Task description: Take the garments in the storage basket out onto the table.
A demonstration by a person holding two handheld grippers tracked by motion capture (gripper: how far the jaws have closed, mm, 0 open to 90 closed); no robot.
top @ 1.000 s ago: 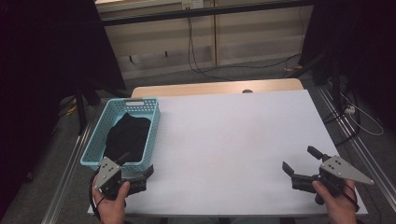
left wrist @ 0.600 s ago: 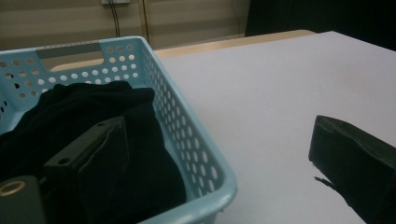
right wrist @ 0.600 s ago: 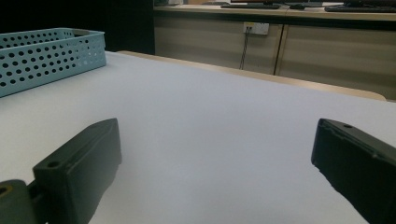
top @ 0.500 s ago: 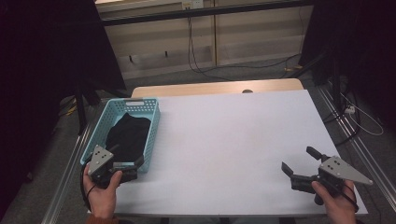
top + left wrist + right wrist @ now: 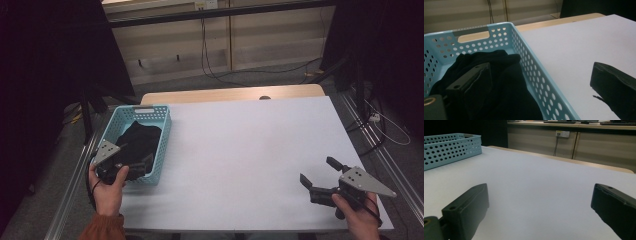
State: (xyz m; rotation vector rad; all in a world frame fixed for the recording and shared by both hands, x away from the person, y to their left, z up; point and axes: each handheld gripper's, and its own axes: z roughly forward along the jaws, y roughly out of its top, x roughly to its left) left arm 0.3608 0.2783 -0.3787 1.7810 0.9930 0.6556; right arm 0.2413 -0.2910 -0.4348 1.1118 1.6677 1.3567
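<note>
A light blue perforated basket (image 5: 164,131) stands on the left of the white table (image 5: 250,140), with a black cloth (image 5: 141,140) bundled inside it. My left gripper (image 5: 142,167) is at the basket's near end and open. In the left gripper view the left gripper (image 5: 539,85) straddles the basket wall (image 5: 534,75): one jaw hangs over the black cloth (image 5: 506,82), the other over the table outside. Nothing is gripped. My right gripper (image 5: 317,171) hovers open near the front right corner, and in its own view the right gripper (image 5: 539,207) has bare table between its jaws.
A wooden strip (image 5: 230,94) runs along the table's far edge. Metal rails (image 5: 370,145) flank the table, and cables (image 5: 220,75) lie on the floor behind. The basket (image 5: 446,147) sits far to the left in the right gripper view.
My left gripper has moved left and forward from the table's front edge to the basket's near end, one jaw now over the cloth. The right gripper has stayed put.
</note>
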